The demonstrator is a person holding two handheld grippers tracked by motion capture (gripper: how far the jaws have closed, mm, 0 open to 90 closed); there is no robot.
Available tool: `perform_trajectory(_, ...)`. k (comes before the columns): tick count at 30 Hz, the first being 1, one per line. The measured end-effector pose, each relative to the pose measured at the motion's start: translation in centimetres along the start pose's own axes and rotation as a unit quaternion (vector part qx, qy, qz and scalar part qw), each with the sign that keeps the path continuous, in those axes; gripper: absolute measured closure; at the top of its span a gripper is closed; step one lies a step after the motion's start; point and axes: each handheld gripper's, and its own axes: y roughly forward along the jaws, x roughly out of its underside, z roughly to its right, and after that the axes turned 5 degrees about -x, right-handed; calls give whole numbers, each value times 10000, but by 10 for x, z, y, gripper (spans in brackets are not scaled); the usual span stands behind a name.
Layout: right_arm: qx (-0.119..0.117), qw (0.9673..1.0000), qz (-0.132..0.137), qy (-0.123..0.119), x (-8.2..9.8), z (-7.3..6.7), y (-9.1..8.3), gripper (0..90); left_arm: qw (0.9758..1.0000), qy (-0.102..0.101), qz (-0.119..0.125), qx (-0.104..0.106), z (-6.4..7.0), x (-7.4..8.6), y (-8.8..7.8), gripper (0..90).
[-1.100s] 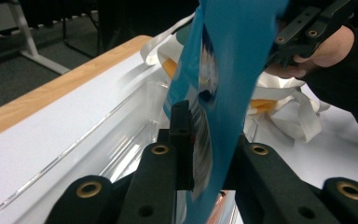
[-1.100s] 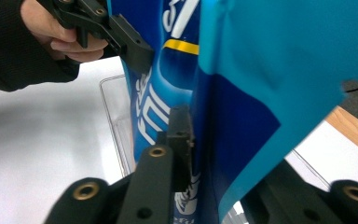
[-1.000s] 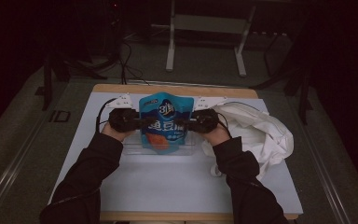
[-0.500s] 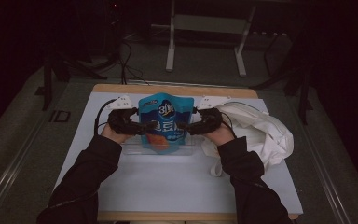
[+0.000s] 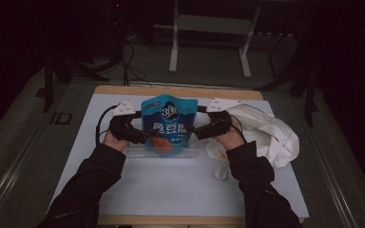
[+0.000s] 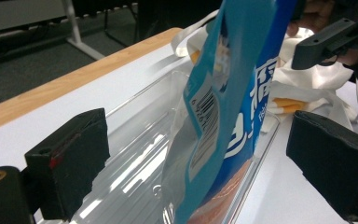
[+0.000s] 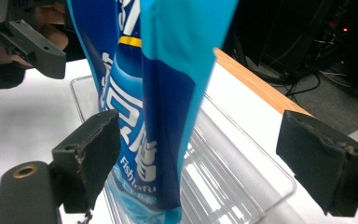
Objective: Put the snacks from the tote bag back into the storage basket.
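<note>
A blue snack pouch (image 5: 169, 123) stands upright in a clear plastic tray (image 5: 190, 152) at the middle of the white table (image 5: 171, 190). The left gripper (image 5: 140, 136) and right gripper (image 5: 197, 131) flank it, jaws spread wide, gripping nothing. A white cloth bag (image 5: 271, 135) lies to the right.

The room is dark, and the light falls mostly on the counter (image 5: 180, 190), which has a white top and a wooden edge. Behind it stands a grey metal frame (image 5: 210, 40) on a grey floor (image 5: 24, 142), with black cables (image 5: 128, 61) lying near.
</note>
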Motion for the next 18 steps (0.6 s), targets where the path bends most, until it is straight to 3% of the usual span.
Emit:
perform_trajectory(8, 47, 9999, -83, -48, 6, -1, -11, 143, 9998, -62, 115, 138, 7, 6, -8, 60)
perform_trajectory(18, 113, 9999, -109, -14, 13, -4, -24, 143, 9996, -206, 200, -8, 18, 22, -18, 61)
